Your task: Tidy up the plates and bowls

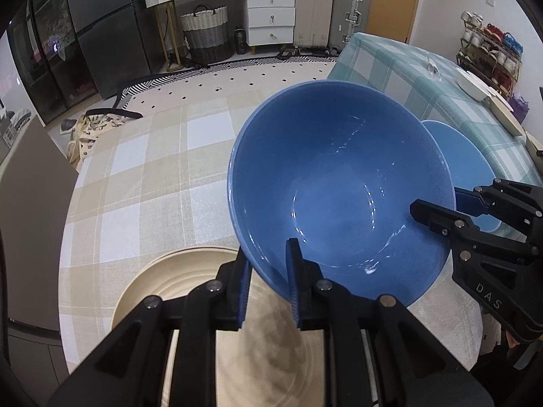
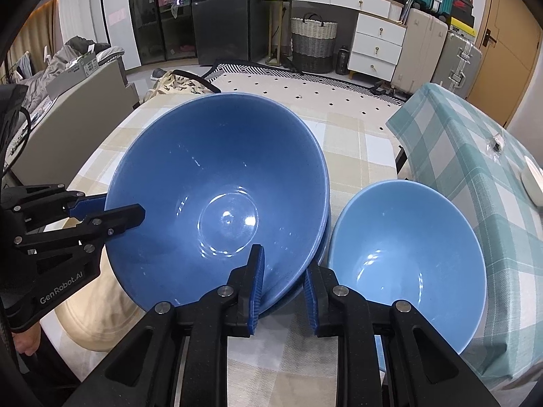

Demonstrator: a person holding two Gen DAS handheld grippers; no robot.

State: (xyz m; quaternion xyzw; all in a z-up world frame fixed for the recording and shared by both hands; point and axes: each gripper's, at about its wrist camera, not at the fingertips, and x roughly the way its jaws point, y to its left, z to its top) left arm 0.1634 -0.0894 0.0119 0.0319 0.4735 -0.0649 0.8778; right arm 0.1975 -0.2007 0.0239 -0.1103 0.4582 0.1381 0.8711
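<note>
Blue glazed ceramic bowl hung tilted over the desk, its rim pinched in both my left gripper and right gripper jaws. Beige ridged plate and lighter blue bowl waited unstacked; most sorting seemed left.

The big blue bowl looked glazed ceramic, glossy and faintly speckled; the smaller bowl shone likewise. The beige plate appeared matt and ridged. A woven checked cloth covered the tabletop.
</note>
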